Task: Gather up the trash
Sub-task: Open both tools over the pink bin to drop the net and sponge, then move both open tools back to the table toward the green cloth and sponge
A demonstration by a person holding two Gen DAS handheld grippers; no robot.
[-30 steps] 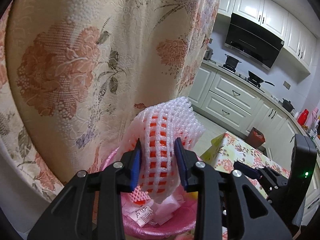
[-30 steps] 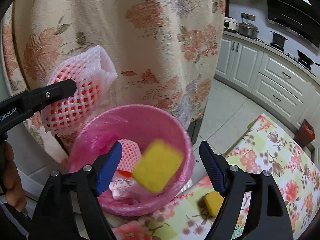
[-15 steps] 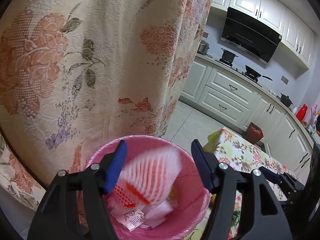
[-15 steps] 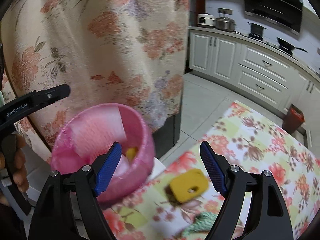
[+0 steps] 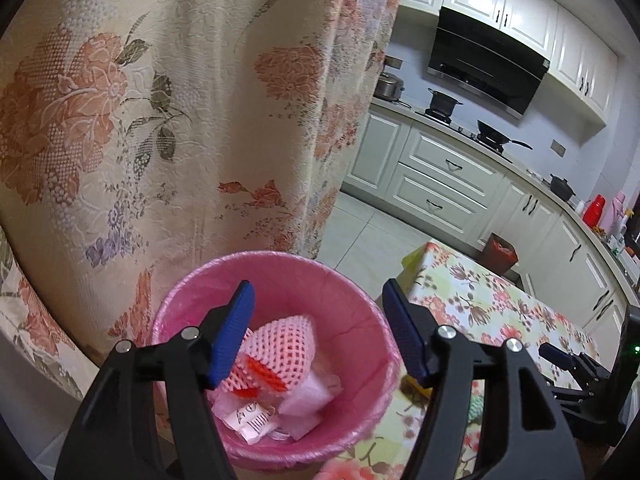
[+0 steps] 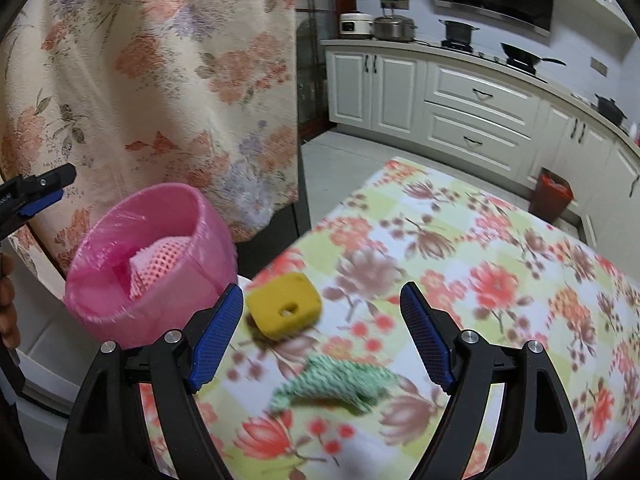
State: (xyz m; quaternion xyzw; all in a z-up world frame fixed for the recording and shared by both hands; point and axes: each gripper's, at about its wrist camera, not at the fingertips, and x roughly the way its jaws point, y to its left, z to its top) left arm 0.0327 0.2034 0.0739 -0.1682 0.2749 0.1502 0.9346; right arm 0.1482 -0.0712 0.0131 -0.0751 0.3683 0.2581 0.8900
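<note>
A pink lined trash bin [image 5: 360, 312] [image 6: 208, 248] stands at the table's left end. A pink foam fruit net [image 5: 280, 344] [image 6: 160, 258] lies inside it on white paper scraps [image 5: 256, 420]. My left gripper [image 5: 318, 336] hangs open over the bin, nothing between its jaws. My right gripper [image 6: 322, 340] is open above the flowered tablecloth [image 6: 500, 264]. A yellow sponge piece with a hole [image 6: 284, 306] lies on the cloth just beyond the right gripper's left finger. A green-and-white woven scrap [image 6: 336, 384] lies between the jaws, closer to the camera and blurred.
A flowered curtain [image 5: 160, 120] [image 6: 152, 60] hangs right behind the bin. White kitchen cabinets [image 6: 472, 108] and a stove with pots line the far wall. A small brown floor bin [image 6: 554, 196] stands beyond the table. A hand [image 6: 8, 304] shows at the left edge.
The left gripper opened and dropped the foam net into the bin. The yellow sponge dropped from the right gripper landed in the bin. The right gripper swung right, over the table.
</note>
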